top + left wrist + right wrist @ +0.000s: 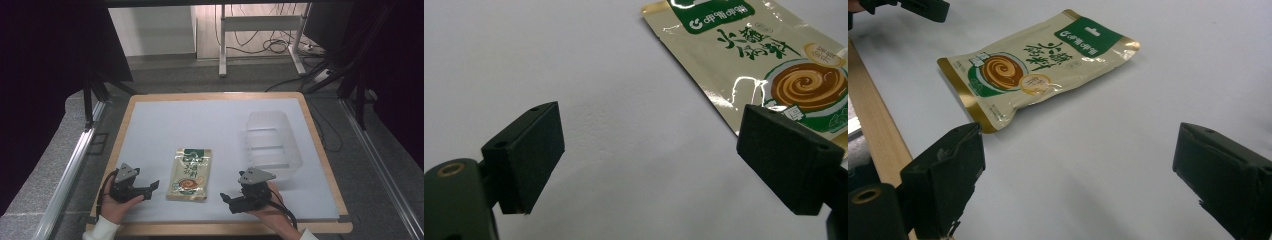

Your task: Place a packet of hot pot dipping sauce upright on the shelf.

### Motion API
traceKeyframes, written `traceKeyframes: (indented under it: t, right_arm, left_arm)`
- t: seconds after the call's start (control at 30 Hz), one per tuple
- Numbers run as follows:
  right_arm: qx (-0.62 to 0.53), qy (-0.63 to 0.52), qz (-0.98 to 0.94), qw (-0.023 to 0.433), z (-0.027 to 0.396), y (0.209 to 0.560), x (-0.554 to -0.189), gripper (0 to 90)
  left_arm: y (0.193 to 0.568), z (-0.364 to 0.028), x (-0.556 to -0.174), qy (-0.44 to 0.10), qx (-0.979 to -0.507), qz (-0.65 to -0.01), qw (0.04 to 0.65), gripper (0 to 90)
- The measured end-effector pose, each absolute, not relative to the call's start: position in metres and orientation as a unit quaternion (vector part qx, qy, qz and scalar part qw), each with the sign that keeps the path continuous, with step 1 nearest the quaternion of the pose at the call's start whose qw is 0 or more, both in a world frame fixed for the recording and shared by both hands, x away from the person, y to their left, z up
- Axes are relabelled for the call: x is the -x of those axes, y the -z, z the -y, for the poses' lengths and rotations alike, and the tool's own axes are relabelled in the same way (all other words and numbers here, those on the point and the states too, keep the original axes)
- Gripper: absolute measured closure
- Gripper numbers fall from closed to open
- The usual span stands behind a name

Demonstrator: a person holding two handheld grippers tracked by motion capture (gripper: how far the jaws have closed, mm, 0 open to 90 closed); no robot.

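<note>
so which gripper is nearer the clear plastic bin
Right. The right gripper sits just in front of the clear plastic bin, at its near corner. The left gripper is across the table, beyond the snack pouch.

Pouch (189,174): glossy foil-look plastic w/ printed front. Tabletop (200,125): matt white sheet, wood edge. Bin (272,142): clear plastic. Fingers (531,155): matt black pads.

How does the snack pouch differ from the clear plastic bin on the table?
The pouch lies flat, while the bin stands up from the table. The pouch is opaque, printed gold and green; the bin is see-through and plain. The pouch lies between the two grippers; the bin sits farther right, just beyond the right gripper. Both rest on the white table top.
</note>
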State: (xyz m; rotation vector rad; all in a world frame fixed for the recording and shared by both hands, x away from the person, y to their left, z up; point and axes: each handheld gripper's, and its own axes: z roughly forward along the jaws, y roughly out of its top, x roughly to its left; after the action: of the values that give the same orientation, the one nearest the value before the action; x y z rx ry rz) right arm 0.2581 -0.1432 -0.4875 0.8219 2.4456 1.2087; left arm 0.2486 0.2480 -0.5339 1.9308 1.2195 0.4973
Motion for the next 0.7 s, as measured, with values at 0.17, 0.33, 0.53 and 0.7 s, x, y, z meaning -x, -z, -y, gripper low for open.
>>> traceKeyframes:
  t: [0.17,0.33,0.53,0.7]
  right_arm:
    - [-0.288,-0.424,-0.848,0.138,0.144,0.485,-0.258,8.9]
    - [-0.287,-0.427,-0.845,0.146,0.144,0.482,-0.258,9.5]
    - [-0.286,-0.427,-0.844,0.155,0.148,0.479,-0.258,11.3]
    - [-0.283,-0.427,-0.845,0.156,0.150,0.476,-0.259,12.4]
  left_arm:
    - [0.534,-0.249,-0.248,-0.191,-0.762,-0.478,0.394,11.6]
    - [0.534,-0.248,-0.248,-0.189,-0.762,-0.477,0.394,11.6]
    - [0.535,-0.247,-0.249,-0.189,-0.765,-0.477,0.391,11.6]
    - [0.535,-0.247,-0.248,-0.191,-0.764,-0.478,0.390,11.6]
